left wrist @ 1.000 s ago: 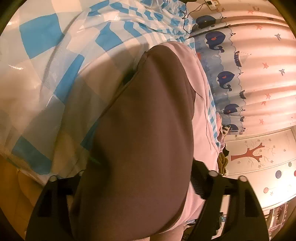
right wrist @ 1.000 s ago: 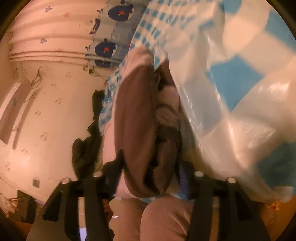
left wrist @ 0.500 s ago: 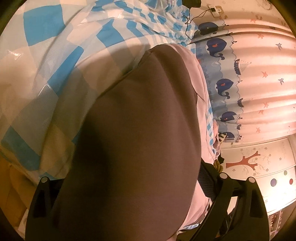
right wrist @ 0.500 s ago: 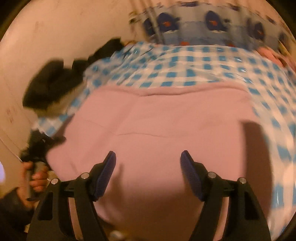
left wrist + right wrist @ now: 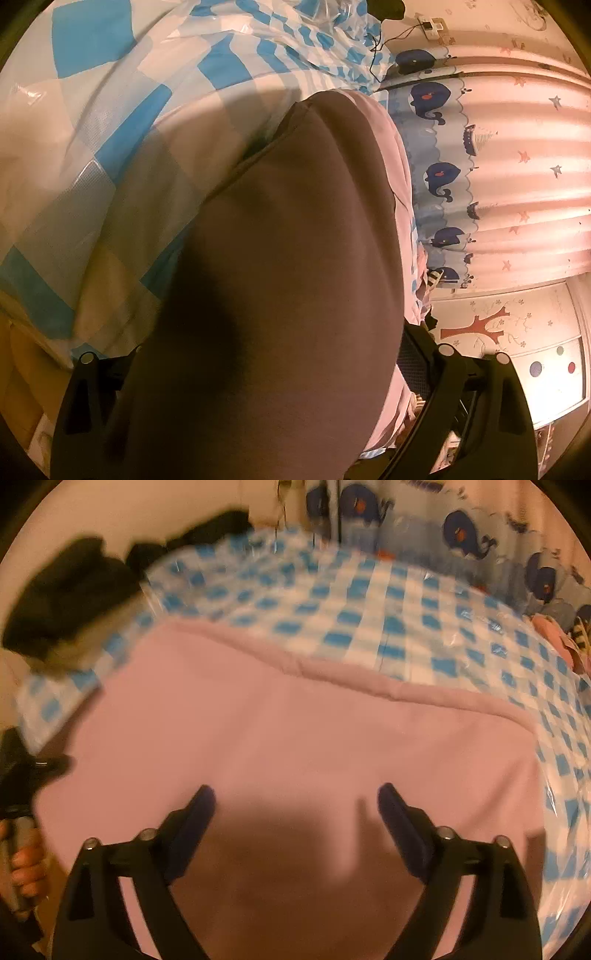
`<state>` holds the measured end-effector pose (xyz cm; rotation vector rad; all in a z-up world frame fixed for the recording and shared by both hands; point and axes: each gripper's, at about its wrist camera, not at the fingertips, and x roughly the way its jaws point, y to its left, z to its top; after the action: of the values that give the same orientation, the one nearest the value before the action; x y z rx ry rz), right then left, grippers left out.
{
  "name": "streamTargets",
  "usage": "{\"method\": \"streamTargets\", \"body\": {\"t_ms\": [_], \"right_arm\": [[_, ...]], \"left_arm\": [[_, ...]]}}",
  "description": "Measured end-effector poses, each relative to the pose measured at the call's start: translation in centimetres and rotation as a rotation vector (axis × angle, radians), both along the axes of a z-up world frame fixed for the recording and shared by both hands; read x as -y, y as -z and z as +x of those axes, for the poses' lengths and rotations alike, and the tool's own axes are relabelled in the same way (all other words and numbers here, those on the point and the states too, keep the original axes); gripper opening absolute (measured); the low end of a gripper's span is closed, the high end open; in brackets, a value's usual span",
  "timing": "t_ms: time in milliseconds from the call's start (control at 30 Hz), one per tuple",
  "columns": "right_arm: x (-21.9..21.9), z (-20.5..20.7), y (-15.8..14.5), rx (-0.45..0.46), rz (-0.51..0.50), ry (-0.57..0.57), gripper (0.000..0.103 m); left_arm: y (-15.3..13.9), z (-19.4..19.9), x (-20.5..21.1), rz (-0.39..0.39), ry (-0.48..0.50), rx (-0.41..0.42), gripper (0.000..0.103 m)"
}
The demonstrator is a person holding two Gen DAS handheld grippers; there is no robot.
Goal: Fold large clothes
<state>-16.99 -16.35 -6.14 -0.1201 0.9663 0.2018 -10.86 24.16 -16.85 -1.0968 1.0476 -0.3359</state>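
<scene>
right gripper (image 5: 295, 801) jaws wide, just opened

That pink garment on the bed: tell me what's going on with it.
A person is folding the pink garment on a bed covered with a blue checked sheet, holding a gripper in each hand. The right gripper hangs open above the flat cloth, its jaws just having opened, nothing between them. The left gripper sits at the garment's edge with jaws wide; a thick fold lies between them, but a grip can't be confirmed. Dark clothes lie at the bed's far corner.
</scene>
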Motion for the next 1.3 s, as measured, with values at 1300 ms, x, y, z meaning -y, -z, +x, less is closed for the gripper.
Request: {"method": "streamTargets", "body": {"t_ms": [1300], "right_arm": [[-2.1,-8.8,6.3,0.033,-0.229,-0.028,0.098]], "left_arm": [[-10.7,-1.8,6.3,0.331,0.089,0.296,0.051]]}}
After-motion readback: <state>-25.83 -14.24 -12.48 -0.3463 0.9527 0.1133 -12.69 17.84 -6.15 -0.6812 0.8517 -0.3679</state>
